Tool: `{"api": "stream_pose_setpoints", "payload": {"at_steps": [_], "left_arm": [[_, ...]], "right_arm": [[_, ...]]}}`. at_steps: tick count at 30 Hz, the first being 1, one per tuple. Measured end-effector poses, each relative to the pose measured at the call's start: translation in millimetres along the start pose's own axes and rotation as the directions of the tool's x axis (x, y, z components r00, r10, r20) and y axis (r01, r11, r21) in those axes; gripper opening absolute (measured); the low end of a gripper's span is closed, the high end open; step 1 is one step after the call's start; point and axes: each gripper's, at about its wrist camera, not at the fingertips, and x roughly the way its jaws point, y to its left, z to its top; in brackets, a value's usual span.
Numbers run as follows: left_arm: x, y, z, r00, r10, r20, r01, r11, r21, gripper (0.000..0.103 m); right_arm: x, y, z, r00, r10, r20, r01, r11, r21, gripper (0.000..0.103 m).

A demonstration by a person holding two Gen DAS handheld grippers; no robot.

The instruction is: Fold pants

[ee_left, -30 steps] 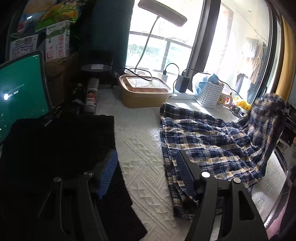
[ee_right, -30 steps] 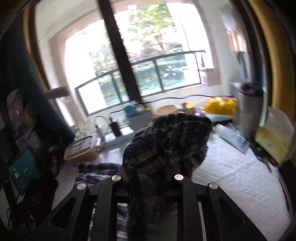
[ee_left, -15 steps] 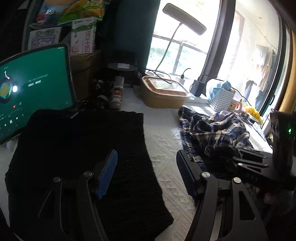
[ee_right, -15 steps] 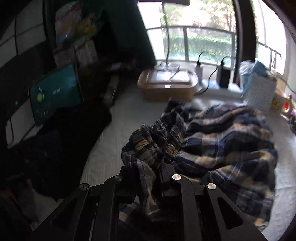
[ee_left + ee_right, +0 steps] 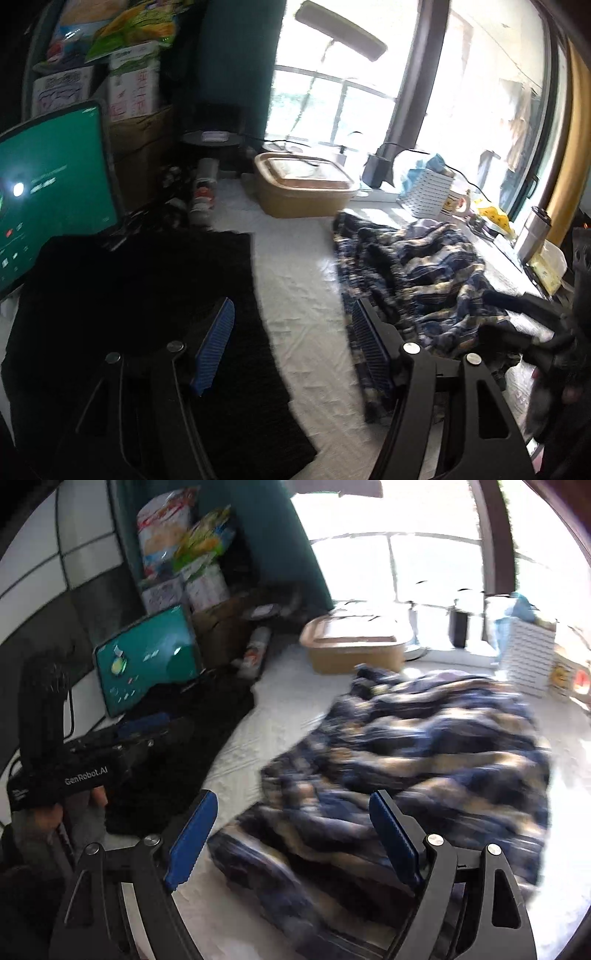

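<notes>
We see our right gripper (image 5: 291,834) opening its jaws above the plaid pants (image 5: 424,753), heaped on the white table cover (image 5: 295,280); our left gripper (image 5: 291,347) hovers wide, empty.

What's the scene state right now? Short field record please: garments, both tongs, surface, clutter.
pants: plaid pants bunched in a heap on the white cloth
other garment: black garment lying flat, left of the pants
right tongs: opening, over the near edge of the pants, pads clear of the fabric
left tongs: open, empty, between the two garments
clutter: tan box, green screen
</notes>
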Motion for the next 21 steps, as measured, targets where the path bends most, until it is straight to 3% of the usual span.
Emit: {"api": "stream_pose_setpoints", "payload": {"at_steps": [4, 9, 10, 13, 21], "left_arm": [[12.3, -30.8, 6.0, 0.997, -0.072, -0.010, 0.072, 0.995, 0.068, 0.067], [36.0, -71.2, 9.0, 0.986, -0.161, -0.038, 0.165, 0.968, 0.189, 0.066], [41.0, -77.8, 9.9, 0.986, -0.163, -0.043, 0.168, 0.962, 0.217, 0.065], [55.6, -91.3, 14.7, 0.984, -0.160, -0.079, 0.176, 0.945, 0.275, 0.038], [109.8, -93.3, 21.6, 0.969, -0.096, -0.227, 0.157, 0.951, 0.266, 0.038]], "right_arm": [[-28.1, -40.6, 4.0, 0.994, -0.094, 0.057, 0.090, 0.994, 0.069, 0.086], [-48.9, -91.9, -1.9, 0.978, -0.191, 0.083, 0.175, 0.969, 0.175, 0.086], [-52.2, -99.5, -4.0, 0.976, -0.199, 0.085, 0.180, 0.965, 0.189, 0.086], [-56.7, -116.3, -8.2, 0.972, -0.217, 0.087, 0.196, 0.958, 0.208, 0.086], [-54.0, -148.9, -9.2, 0.972, -0.225, 0.072, 0.206, 0.956, 0.209, 0.086]]}}
